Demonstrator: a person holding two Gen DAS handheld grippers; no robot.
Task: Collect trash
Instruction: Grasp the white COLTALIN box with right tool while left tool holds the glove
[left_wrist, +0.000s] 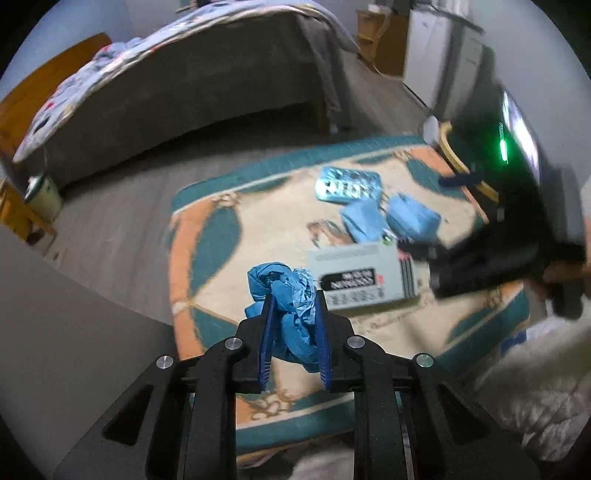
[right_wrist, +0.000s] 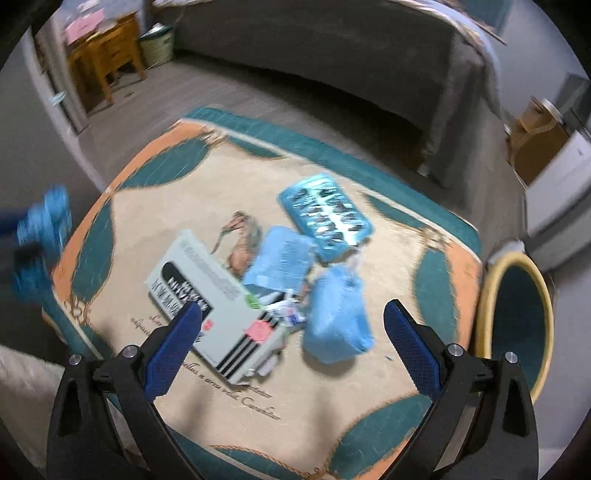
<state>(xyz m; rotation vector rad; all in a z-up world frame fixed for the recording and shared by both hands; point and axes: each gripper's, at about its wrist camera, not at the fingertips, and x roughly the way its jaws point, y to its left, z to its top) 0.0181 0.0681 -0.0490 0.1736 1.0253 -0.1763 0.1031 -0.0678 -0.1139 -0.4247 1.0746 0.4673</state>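
Left gripper (left_wrist: 294, 295) clamps a crumpled blue wrapper (left_wrist: 291, 317) between its jaws; right gripper (right_wrist: 292, 317), jaws wide and empty, hangs above a grey box (right_wrist: 207, 295) on the rug (right_wrist: 155, 199).

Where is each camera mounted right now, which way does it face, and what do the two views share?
Left wrist: on the left hand-held gripper, looking down across the rug toward the bed; its fingers clamp a blue wad.
Right wrist: on the right hand-held gripper, open, looking down at the rug's trash; bin at right.
Shared: rug, box, blister pack, blue bags, bed.
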